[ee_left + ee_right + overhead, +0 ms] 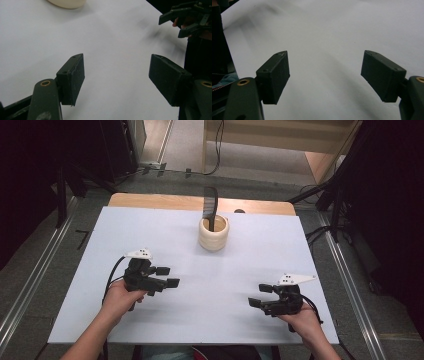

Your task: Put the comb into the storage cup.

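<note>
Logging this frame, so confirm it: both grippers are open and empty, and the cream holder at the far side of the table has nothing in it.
Wrong on the holder: in the high view a dark comb-like tool stands in it. Left gripper and right gripper are open and empty.

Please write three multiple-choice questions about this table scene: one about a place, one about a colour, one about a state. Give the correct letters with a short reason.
1. Where does the cream holder stand?
A. at the far middle of the table
B. at the near left corner
C. between the person's hands

2. What colour is the comb standing in the holder?
A. white
B. black
C. red

3. In what state is the left tool?
A. shut on the comb
B. shut and empty
C. open and empty

Answers: 1 A, the holder stands beyond both tools near the far edge of the table. 2 B, a dark blade rises from the holder. 3 C, its jaws stand wide apart over bare table.
</note>
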